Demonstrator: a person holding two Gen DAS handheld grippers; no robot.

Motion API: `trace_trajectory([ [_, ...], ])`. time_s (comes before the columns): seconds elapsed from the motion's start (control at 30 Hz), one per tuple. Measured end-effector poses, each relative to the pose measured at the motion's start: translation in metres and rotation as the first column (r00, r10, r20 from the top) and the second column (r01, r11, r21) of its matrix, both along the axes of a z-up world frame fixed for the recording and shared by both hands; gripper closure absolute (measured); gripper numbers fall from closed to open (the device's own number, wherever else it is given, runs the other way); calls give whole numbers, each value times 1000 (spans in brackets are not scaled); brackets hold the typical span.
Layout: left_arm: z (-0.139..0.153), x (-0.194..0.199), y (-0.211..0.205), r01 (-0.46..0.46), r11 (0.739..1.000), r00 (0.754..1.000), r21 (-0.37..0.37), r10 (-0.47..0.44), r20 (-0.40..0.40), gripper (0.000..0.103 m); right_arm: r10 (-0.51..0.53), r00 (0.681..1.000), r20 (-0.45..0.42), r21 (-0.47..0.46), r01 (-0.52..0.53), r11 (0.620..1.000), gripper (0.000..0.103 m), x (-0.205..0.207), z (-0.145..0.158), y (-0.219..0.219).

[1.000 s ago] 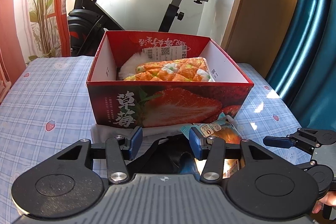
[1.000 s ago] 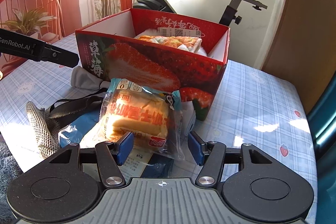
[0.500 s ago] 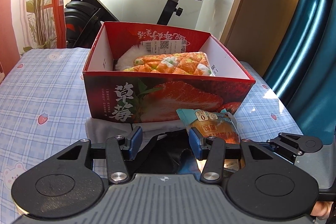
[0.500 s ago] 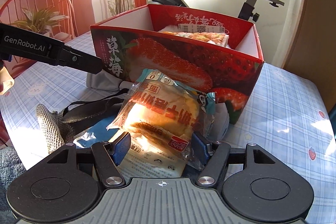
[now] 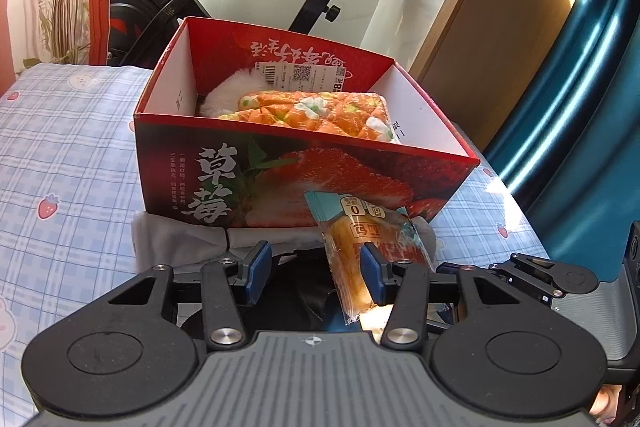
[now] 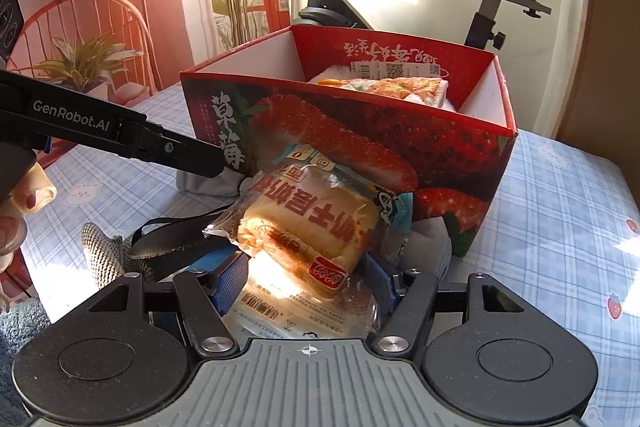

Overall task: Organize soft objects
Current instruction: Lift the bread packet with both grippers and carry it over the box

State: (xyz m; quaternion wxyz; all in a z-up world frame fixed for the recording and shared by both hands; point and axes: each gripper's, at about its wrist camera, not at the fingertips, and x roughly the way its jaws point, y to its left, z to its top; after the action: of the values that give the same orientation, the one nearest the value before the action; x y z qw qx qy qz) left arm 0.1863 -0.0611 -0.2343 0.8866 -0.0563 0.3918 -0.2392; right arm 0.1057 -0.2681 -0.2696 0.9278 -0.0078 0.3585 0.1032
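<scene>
Between the blue pads of the right tongs [image 6: 308, 281] sits the packaged bread [image 6: 308, 227], a bun in a clear wrapper with a teal end seal. The pads flank the wrapper's lower part, and the pictures do not settle whether they press on it. The right tongs' jaws stand partly apart. The package lies at the near wall of the red strawberry box [image 6: 360, 143], toward 12 o'clock from the tongs. Inside the box rest an orange quilted cloth [image 5: 316, 113] and a white fluffy item [image 5: 224, 91], the latter at 10 o'clock from the cloth.

The left tongs [image 5: 314, 273] stand partly open with nothing pressed between the pads; the bread package's edge crosses in front of the right-hand pad. Beneath lies a black strap [image 6: 172, 241]. A grey cloth [image 5: 176, 237] lies at the box's base, and a knitted grey item [image 6: 104, 255] lies at 9 o'clock from the bread. All rest on the surface, covered by a blue checked cloth [image 5: 60, 147].
</scene>
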Motion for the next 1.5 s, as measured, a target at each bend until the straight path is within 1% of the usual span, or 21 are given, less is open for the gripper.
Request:
trace_trajectory([
  [0.03,-1,2,-2,3,1000,1000,-5,-3,-5,52,-2,1000,2,3,2,1000,34,1,0,-4],
  [0.1,-4,7,-6,12,1000,1000,-22,-12,-20,52,-15,1000,1,3,15,1000,26,3,-1,-11],
  [0.13,-6,10,-9,17,999,999,-27,-18,-26,52,-20,1000,-2,7,20,1000,25,6,-2,-15],
  [0.23,-12,15,-17,28,999,999,-21,-29,-36,52,-31,999,-17,37,32,999,25,14,-9,-24],
  [0.33,-19,21,-24,38,999,998,-16,-39,-53,52,-15,999,-29,68,17,998,25,20,-16,-26],
  [0.43,-24,25,-26,52,998,996,-39,-54,-64,52,7,999,-31,61,-5,998,26,23,-20,-20],
  [0.47,-26,25,-27,62,997,996,-44,-65,-66,52,14,999,-35,62,-12,998,24,25,-21,-17],
  [0.57,-29,26,-30,76,996,995,-49,-79,-66,52,8,1000,-30,49,-7,999,24,26,-23,-10],
  [0.83,-36,29,-36,98,992,991,-78,-105,-89,52,-25,999,-41,75,28,997,24,27,-30,-9],
  [0.87,-36,28,-38,109,992,990,-70,-114,-83,52,-31,999,-44,81,34,996,25,27,-30,-8],
  [0.9,-36,27,-39,118,991,990,-57,-122,-71,52,-35,998,-43,87,39,995,33,27,-29,-7],
  [0.93,-35,25,-40,127,991,990,-51,-130,-60,55,-36,999,-36,96,40,995,40,25,-27,-6],
  [0.97,-32,25,-39,131,990,989,-55,-134,-58,58,-47,999,-29,92,49,995,41,23,-24,-3],
  [1.03,-27,23,-36,135,989,989,-66,-138,-53,59,-53,999,-7,70,54,996,43,19,-18,4],
  [1.23,-3,11,-23,143,984,989,-106,-144,-10,59,-42,997,57,21,41,999,44,6,8,18],
  [1.37,22,2,-9,140,981,990,-137,-136,37,59,-17,995,100,-19,19,1000,45,1,36,29],
  [1.5,47,0,6,121,980,990,-158,-109,88,59,11,990,142,-29,-7,1000,45,6,65,41],
])
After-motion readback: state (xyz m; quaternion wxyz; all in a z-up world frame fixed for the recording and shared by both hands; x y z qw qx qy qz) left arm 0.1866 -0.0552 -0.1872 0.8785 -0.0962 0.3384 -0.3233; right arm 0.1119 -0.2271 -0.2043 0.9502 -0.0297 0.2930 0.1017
